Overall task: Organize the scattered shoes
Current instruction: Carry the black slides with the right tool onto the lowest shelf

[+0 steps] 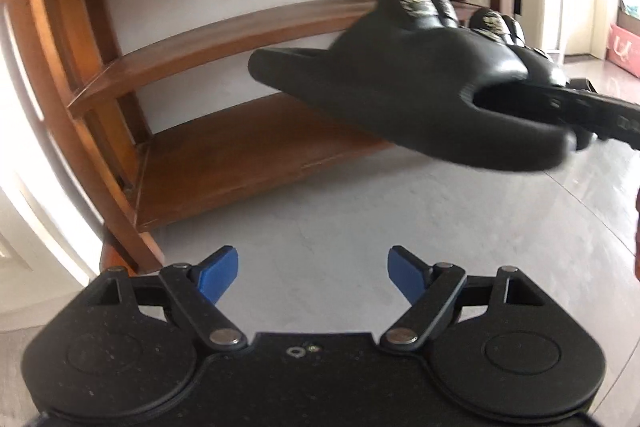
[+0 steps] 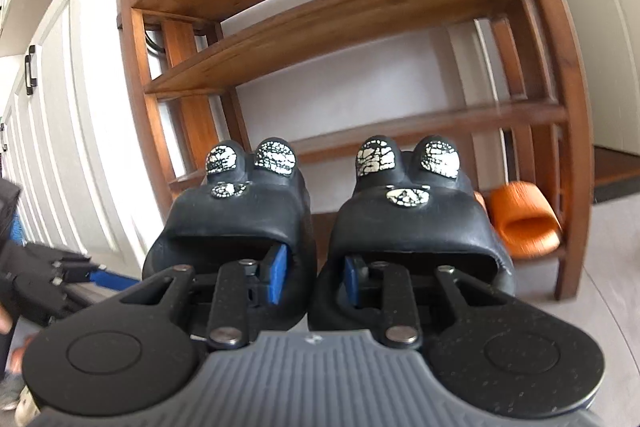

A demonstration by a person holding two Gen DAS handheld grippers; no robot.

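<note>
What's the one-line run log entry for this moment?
right gripper: shut on black slippers, carried as a pair | left gripper: open, empty | rack: orange slipper on bottom shelf

Pair of black slippers (image 2: 316,227), white-crackled knobs, side by side, seemingly airborne

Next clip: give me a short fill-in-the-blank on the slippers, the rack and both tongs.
1. The right tongs grip a pair of ____ slippers, one finger inside each.
2. The left tongs are open and hold ____.
3. An ____ slipper sits on the bottom shelf of the wooden shoe rack.

Missing words: black; nothing; orange
</note>
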